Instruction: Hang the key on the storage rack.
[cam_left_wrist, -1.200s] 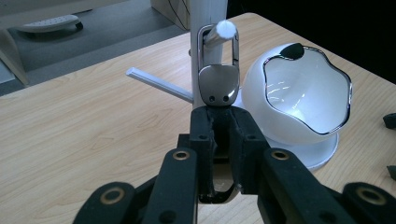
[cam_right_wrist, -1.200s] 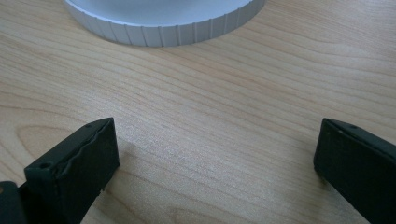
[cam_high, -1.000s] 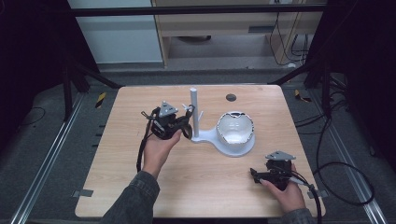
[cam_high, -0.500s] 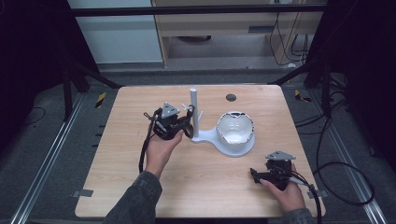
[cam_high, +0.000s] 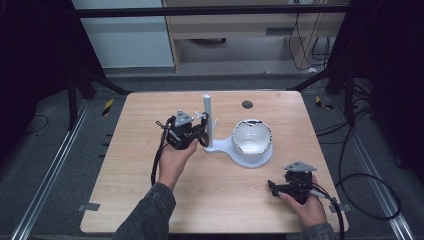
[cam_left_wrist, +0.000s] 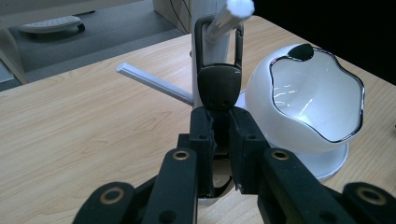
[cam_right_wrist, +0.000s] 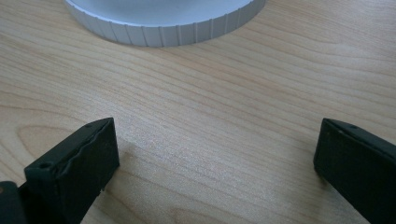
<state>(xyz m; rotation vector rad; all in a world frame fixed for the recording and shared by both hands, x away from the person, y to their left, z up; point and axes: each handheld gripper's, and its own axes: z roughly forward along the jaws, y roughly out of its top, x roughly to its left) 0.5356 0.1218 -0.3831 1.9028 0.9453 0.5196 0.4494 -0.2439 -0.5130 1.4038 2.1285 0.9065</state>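
Observation:
A white stand has an upright post with side pegs and a white bowl on its base. My left gripper is shut on a black key fob. The fob's loop hangs around a white peg of the stand, with the bowl just to the right. My right gripper rests open on the table near the front right. Bare wood lies between its jaws, and the ribbed edge of the stand's base lies ahead of it.
The wooden table has a small dark round hole near its far edge. Another white peg sticks out sideways from the post. Metal rails run along both sides of the table, and cables trail off to the right.

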